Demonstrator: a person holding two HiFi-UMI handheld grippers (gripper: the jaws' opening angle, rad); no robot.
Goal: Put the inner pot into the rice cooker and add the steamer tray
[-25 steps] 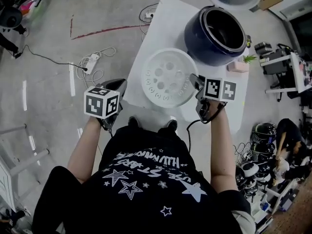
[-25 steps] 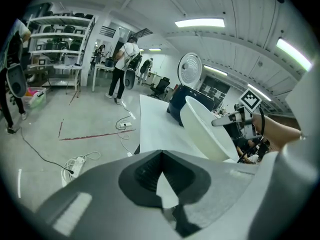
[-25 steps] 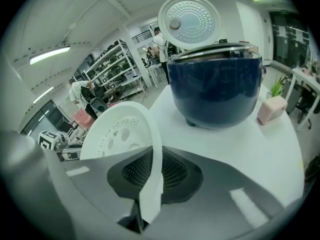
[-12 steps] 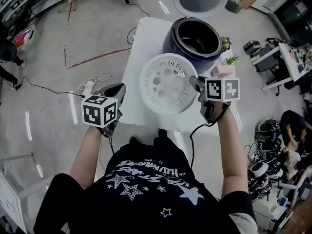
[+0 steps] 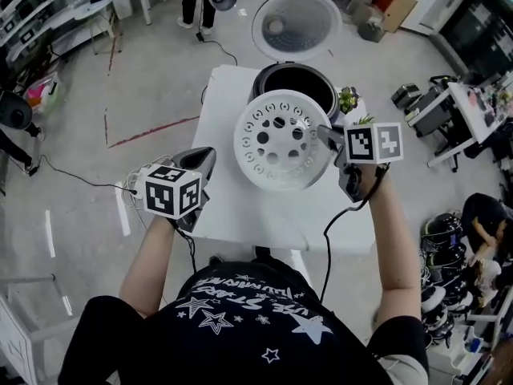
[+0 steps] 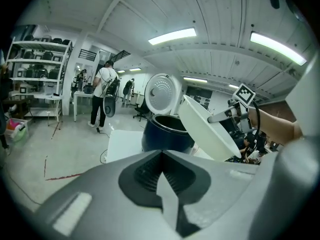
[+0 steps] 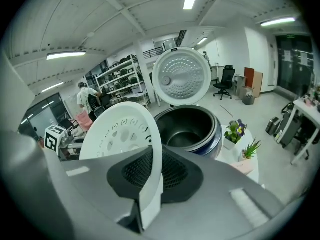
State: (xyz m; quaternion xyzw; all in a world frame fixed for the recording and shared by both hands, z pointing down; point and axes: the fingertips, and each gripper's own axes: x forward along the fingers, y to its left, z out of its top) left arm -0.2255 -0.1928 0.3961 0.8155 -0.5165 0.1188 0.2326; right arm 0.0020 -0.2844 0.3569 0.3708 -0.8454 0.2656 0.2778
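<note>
Right gripper first: clenched on the rim of the white steamer tray, and in the right gripper view that rim runs straight down between my jaws. The one tray hangs tilted in the air above the white table, just in front of the rice cooker. From the head view it covers the near part of the cooker's mouth.

Left gripper: jaws together, nothing between them, held off the table's left edge, well apart from the tray.

One dark blue cooker, its round lid standing open behind it. Inside I see the dark inner pot, though I can't make out where its wall ends and the cooker begins. In the left gripper view the tray's underside cuts off the cooker's right side.

The tray's holes are too many and too small to count. Two little potted plants stand right of the cooker. One person stands far back.
</note>
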